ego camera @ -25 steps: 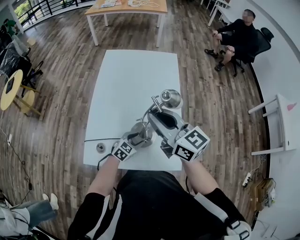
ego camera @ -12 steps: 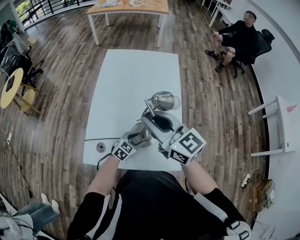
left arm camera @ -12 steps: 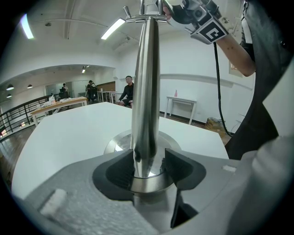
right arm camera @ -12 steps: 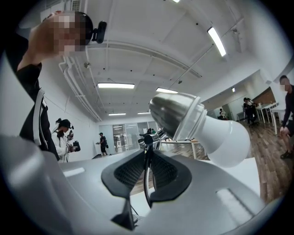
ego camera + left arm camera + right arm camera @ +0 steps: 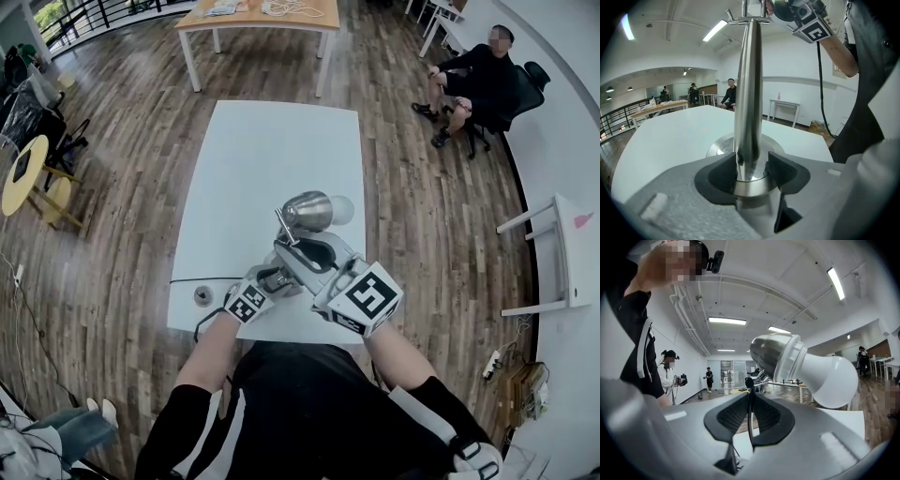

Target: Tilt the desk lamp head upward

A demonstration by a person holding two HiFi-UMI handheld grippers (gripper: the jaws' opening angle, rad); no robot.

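A chrome desk lamp stands at the near edge of a white table, right in front of you. Seen from your head camera, its lamp head lies roughly level, and the white bulb points right. Your left gripper reaches in low from the near left. Your right gripper comes in higher from the near right, just behind the head. In this view the gripper bodies hide both sets of jaws. A black cable runs off to the left, and a seated person is at the far right.

Your left gripper view shows what the head camera cannot. The shiny post rises straight up between the dark pads. The pads pinch its foot just above the round base. The lamp head is cut off at the top edge of this view. Only a crossbar and your right gripper's marker cube show up there.

In your right gripper view the jaws are nearly pressed together on a thin rod with a small ball tip. They have just been closing on it. The lamp head and bulb loom just beyond, up and to the right, with the bulb pointing right and slightly down. This view shows neither the post nor the base. The jaws hide where the rod joins the lamp, so you cannot tell that from here.
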